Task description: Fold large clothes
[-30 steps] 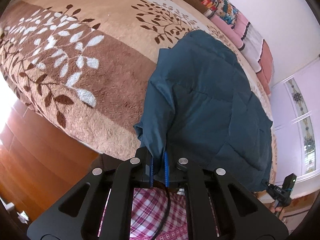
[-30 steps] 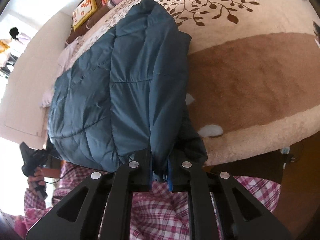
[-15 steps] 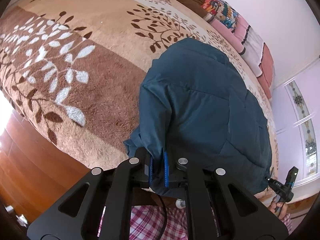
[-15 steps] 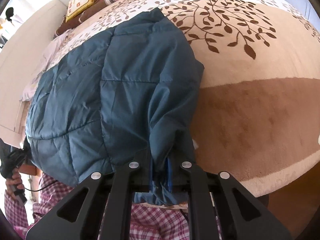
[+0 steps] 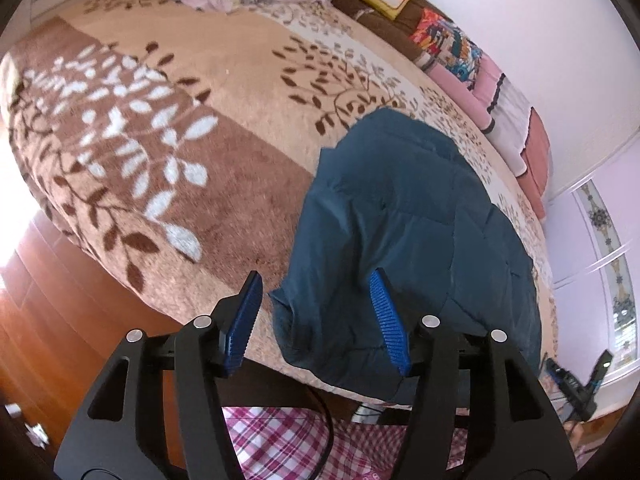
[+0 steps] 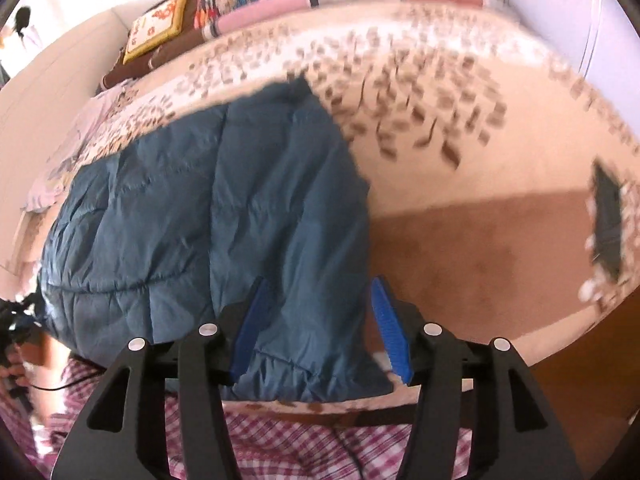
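Observation:
A dark teal quilted jacket (image 5: 404, 224) lies folded on the bed near its front edge, also seen in the right wrist view as the jacket (image 6: 208, 216). My left gripper (image 5: 316, 280) hovers over the jacket's left front corner; its jaws are opening and the blue pads (image 5: 386, 320) no longer press the cloth. My right gripper (image 6: 320, 286) stands above the jacket's right front corner, its jaws opening too, with the fabric lying loose between the pads (image 6: 388, 328). My right gripper (image 5: 580, 384) also shows small at the lower right of the left wrist view.
A plush beige and brown leaf-patterned blanket (image 5: 168, 152) covers the bed. Pillows and cushions (image 5: 452, 48) line the far side by the wall. A dark flat object (image 6: 608, 224) lies at the right of the bed. The person's pink plaid clothing (image 6: 280, 448) is just below the grippers. Wooden floor (image 5: 48, 320) lies left.
Both grippers were shut on the jacket's front corners and now stand open; the corners have dropped onto the bed. The right gripper has lifted and tilted away from the cloth.

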Demonstrator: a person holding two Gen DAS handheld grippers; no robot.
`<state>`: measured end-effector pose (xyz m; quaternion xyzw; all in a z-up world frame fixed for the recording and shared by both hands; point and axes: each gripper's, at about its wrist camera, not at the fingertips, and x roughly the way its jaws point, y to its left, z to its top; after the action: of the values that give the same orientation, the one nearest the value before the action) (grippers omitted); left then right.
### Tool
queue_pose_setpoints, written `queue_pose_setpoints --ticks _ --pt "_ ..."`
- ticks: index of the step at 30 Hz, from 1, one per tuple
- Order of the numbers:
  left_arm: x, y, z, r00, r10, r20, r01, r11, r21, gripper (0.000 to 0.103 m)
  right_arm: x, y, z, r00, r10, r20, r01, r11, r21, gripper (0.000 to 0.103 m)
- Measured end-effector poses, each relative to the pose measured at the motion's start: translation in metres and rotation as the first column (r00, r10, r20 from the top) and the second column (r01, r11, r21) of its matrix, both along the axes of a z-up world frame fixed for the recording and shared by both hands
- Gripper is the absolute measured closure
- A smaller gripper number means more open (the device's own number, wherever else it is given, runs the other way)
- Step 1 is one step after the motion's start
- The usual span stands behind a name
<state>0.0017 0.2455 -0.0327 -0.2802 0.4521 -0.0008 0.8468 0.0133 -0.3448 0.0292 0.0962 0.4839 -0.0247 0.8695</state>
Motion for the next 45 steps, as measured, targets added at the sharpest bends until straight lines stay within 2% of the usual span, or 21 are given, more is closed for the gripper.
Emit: queue_pose_setpoints --ticks 2,4,6,8,11,15,18,20,23,26,31,33,36,40,43,45 --pt "-0.003 -0.002 0.005 1.000 0.000 0.012 0.000 1.000 0.025 0.047 0.000 0.005 0.009 0.999 0.012 0.034 -0.012 1.000 0.007 0.048" --pt "-0.006 -0.005 0.009 1.000 0.000 0.021 -0.001 0.999 0.045 0.047 0.003 0.017 0.015 0.997 0.056 0.054 -0.059 0.997 0.059 0.048" --pt "-0.010 -0.008 0.010 1.000 -0.011 0.023 0.010 0.998 0.056 0.047 0.009 0.034 0.019 0.988 0.138 0.067 -0.145 0.982 0.123 0.061" --pt "-0.013 -0.011 0.010 1.000 -0.019 0.020 0.018 0.999 0.051 0.047 0.018 0.063 0.017 0.970 0.236 0.063 -0.244 0.955 0.170 0.073" --pt "-0.018 -0.014 0.008 1.000 -0.019 0.011 0.018 0.999 0.045 0.047 0.030 0.108 0.011 0.932 0.360 0.051 -0.363 0.915 0.178 0.082" --pt "-0.025 -0.017 0.003 1.000 -0.016 0.001 0.016 1.000 0.021 0.046 0.047 0.156 -0.002 0.891 0.452 0.030 -0.450 0.874 0.184 0.086" --pt "-0.026 -0.021 0.000 1.000 -0.024 -0.008 0.024 0.999 0.023 0.044 0.067 0.187 -0.021 0.867 0.497 -0.023 -0.485 0.855 0.181 0.087" --pt "-0.027 -0.020 -0.002 1.000 -0.022 -0.013 0.022 1.000 0.019 0.044 0.077 0.199 -0.036 0.866 0.495 -0.071 -0.482 0.864 0.147 0.087" --pt "-0.027 -0.018 -0.008 0.999 -0.022 -0.027 0.022 1.000 0.003 0.042 0.095 0.202 -0.061 0.868 0.478 -0.132 -0.456 0.874 0.168 0.090" --pt "-0.026 -0.016 -0.014 0.999 -0.018 -0.037 0.016 0.999 -0.037 0.037 0.105 0.201 -0.072 0.865 0.477 -0.158 -0.448 0.874 0.188 0.092" --pt "-0.023 -0.017 -0.024 0.999 -0.019 -0.041 0.011 0.982 -0.190 0.027 0.109 0.196 -0.079 0.862 0.478 -0.166 -0.446 0.873 0.199 0.093" --pt "-0.021 -0.021 -0.030 0.998 -0.020 -0.053 0.008 0.974 -0.225 0.025 0.110 0.196 -0.080 0.862 0.479 -0.166 -0.449 0.873 0.190 0.093" --pt "-0.015 -0.029 -0.041 0.997 -0.024 -0.077 0.007 0.975 -0.221 0.024 0.105 0.203 -0.079 0.862 0.480 -0.163 -0.457 0.875 0.160 0.093" --pt "-0.005 -0.039 -0.044 0.998 -0.013 -0.063 0.000 0.978 -0.209 0.024 0.100 0.209 -0.078 0.865 0.478 -0.155 -0.462 0.878 0.128 0.093" --pt "0.005 -0.047 -0.046 0.998 -0.007 -0.063 -0.005 0.982 -0.190 0.023 0.099 0.210 -0.079 0.869 0.473 -0.148 -0.456 0.880 0.133 0.093" --pt "0.009 -0.048 -0.048 0.997 -0.007 -0.071 -0.006 0.983 -0.182 0.019 0.097 0.210 -0.080 0.872 0.466 -0.147 -0.448 0.883 0.139 0.093"
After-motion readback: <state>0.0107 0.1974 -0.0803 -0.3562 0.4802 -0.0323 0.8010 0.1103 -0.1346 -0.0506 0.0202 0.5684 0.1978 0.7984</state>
